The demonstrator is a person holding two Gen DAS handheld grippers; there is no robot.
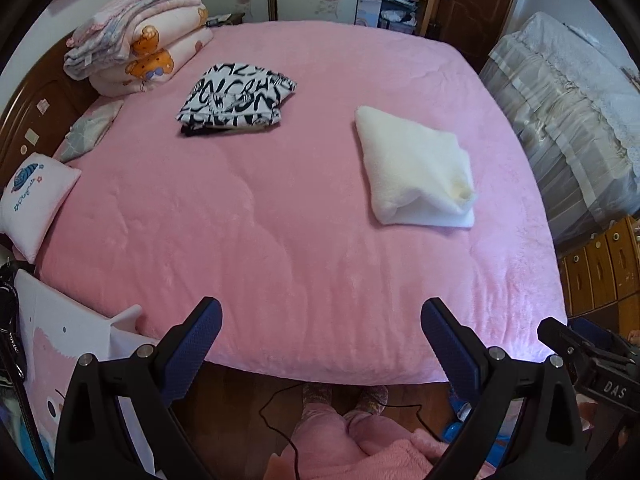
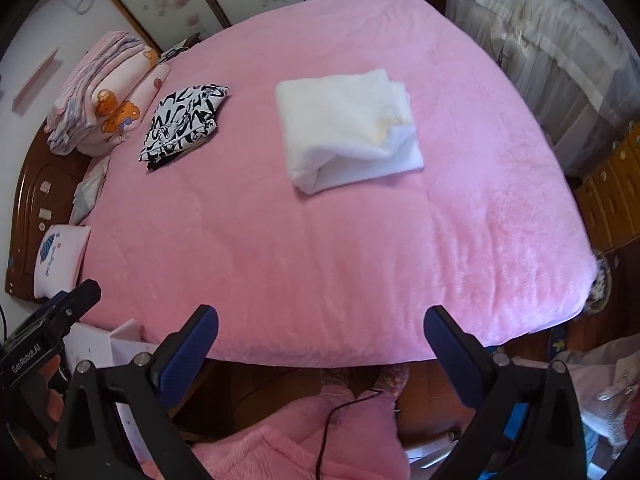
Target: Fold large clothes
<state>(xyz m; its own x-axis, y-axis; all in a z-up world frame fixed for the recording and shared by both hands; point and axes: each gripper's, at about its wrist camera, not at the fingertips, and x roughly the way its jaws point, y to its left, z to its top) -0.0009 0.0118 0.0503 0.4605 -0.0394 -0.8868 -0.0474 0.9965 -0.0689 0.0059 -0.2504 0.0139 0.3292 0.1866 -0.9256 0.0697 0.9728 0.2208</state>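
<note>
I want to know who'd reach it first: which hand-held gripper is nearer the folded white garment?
Right, probably. The right hand-held gripper sits almost straight in front of the white garment. The left hand-held gripper sees it off to its right; both hang open at the bed's near edge.

Pink bed (image 1: 280, 220): folded white garment (image 1: 416, 172), folded black-and-white garment (image 1: 236, 96), stacked quilts (image 1: 140, 44), pillows (image 1: 36, 200) directly on it.

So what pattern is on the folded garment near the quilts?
Black-and-white lettering print, clearest in the left wrist view.
</note>
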